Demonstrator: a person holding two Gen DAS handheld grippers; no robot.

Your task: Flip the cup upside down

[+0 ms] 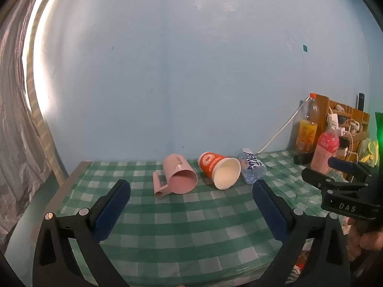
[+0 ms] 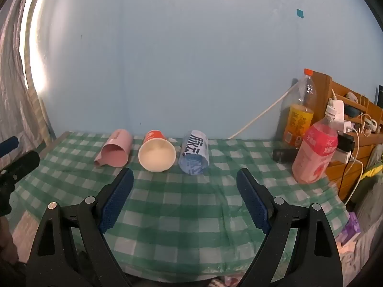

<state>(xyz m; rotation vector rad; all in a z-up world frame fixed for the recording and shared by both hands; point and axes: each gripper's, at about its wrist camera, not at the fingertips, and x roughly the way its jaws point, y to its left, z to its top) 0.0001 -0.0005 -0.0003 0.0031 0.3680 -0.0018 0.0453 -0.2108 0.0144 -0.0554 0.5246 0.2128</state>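
Note:
Three cups lie on their sides near the wall, mouths toward me. A pink handled cup (image 1: pixel 178 175) (image 2: pixel 116 151) is at the left, a red paper cup (image 1: pixel 219 171) (image 2: pixel 156 151) in the middle, a clear blue-printed cup (image 1: pixel 251 168) (image 2: pixel 194 153) at the right. My left gripper (image 1: pixel 191 186) is open and empty, short of the pink and red cups. My right gripper (image 2: pixel 184 175) is open and empty, short of the red and blue-printed cups. The right gripper's body (image 1: pixel 344 184) shows in the left wrist view.
A green checked cloth (image 2: pixel 191 215) covers the table. At the right stand an orange drink bottle (image 2: pixel 299 117), a pink drink bottle (image 2: pixel 316 153), a dark small object (image 2: pixel 284 155) and a wooden rack (image 2: pixel 352 124) with chargers and cables. A blue wall is behind.

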